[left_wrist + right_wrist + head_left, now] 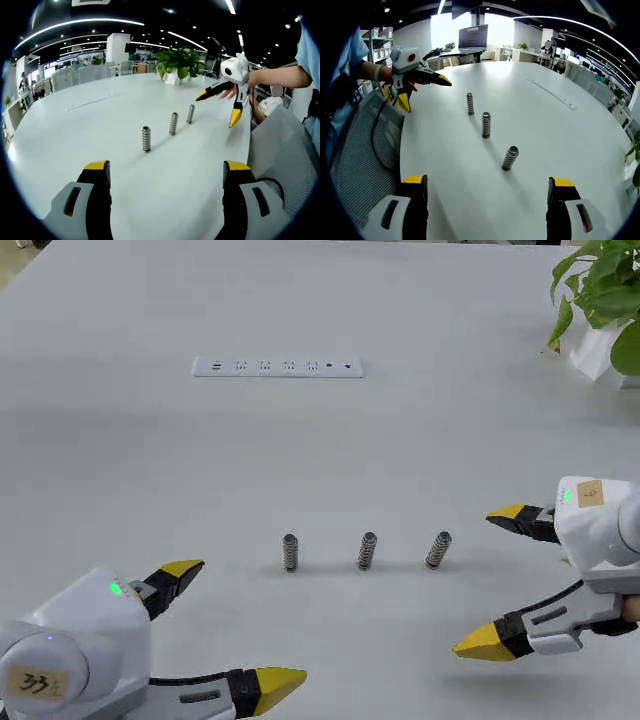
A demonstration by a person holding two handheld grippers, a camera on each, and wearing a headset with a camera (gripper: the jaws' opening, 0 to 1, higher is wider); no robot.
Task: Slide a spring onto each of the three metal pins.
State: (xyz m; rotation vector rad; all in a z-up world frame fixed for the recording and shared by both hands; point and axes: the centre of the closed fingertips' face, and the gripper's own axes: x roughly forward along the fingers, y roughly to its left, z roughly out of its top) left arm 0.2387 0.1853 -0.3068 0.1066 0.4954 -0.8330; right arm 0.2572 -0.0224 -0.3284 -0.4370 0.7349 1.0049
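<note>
- Standing in a row on the pale grey tabletop [120, 460]: three short coiled metal springs, w/ the middle spring [367, 551] as ref pt.
- Just beside it, the left spring [290, 553], upright; just beside it on the other side, the right spring [438, 549], leaning a bit.
- Metal pins prob. inside the coils, too small to tell.
- White-bodied left gripper [240, 622], black jaws w/ yellow tips, near and front-left of middle spring; jaws wide apart, empty.
- Matching right gripper [478, 582], right of middle spring, past right spring; jaws apart, nothing between.
- Flat white power strip [277, 367] well behind middle spring; green potted plant [600, 290] far back-right.
</note>
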